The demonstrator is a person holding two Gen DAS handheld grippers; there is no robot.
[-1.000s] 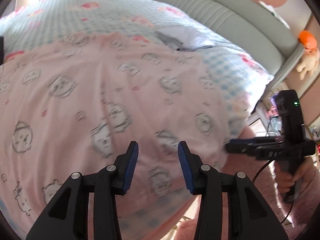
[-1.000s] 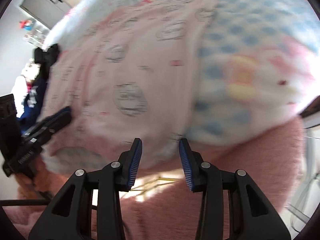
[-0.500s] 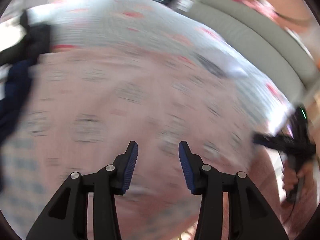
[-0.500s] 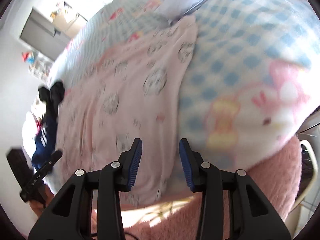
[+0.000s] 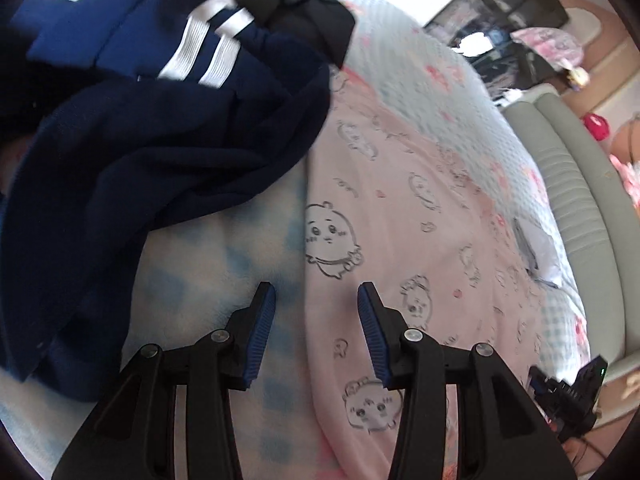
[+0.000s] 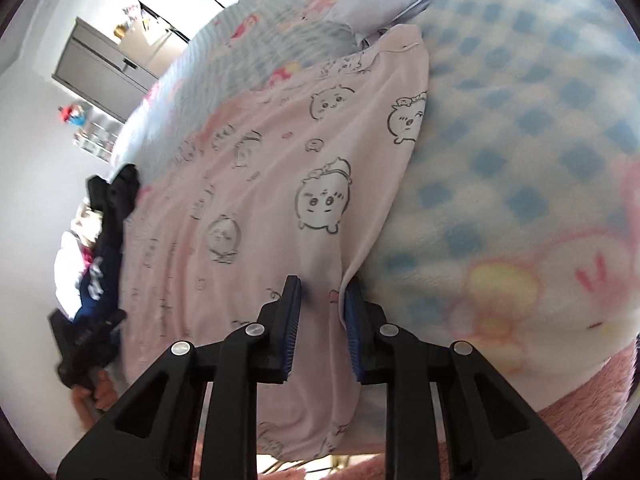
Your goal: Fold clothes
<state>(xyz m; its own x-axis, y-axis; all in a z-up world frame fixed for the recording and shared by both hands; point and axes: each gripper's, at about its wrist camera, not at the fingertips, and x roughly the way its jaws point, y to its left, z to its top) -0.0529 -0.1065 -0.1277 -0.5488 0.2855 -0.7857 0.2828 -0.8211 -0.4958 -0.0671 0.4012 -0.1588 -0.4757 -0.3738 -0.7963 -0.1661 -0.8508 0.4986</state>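
Right wrist view: pink printed garment [image 6: 256,208] lies spread across the frame's centre on the blue-checked blanket [image 6: 520,128]; its right-hand edge runs diagonally down to the right gripper [image 6: 322,300]. Jaws have just been closing, a fold of that edge between them; whether the pads press it, cannot tell. Left gripper [image 6: 86,344] at lower left edge, held in a hand [image 6: 102,390]

Left wrist view: same garment [image 5: 420,220] fills centre-right; its left edge passes between the left gripper's [image 5: 316,300] fingers, jaws apart above the cloth, nothing clamped. Navy striped clothing [image 5: 152,128] heaped upper left, overlapping the garment's far corner. Grey headboard [image 5: 580,200] at right edge
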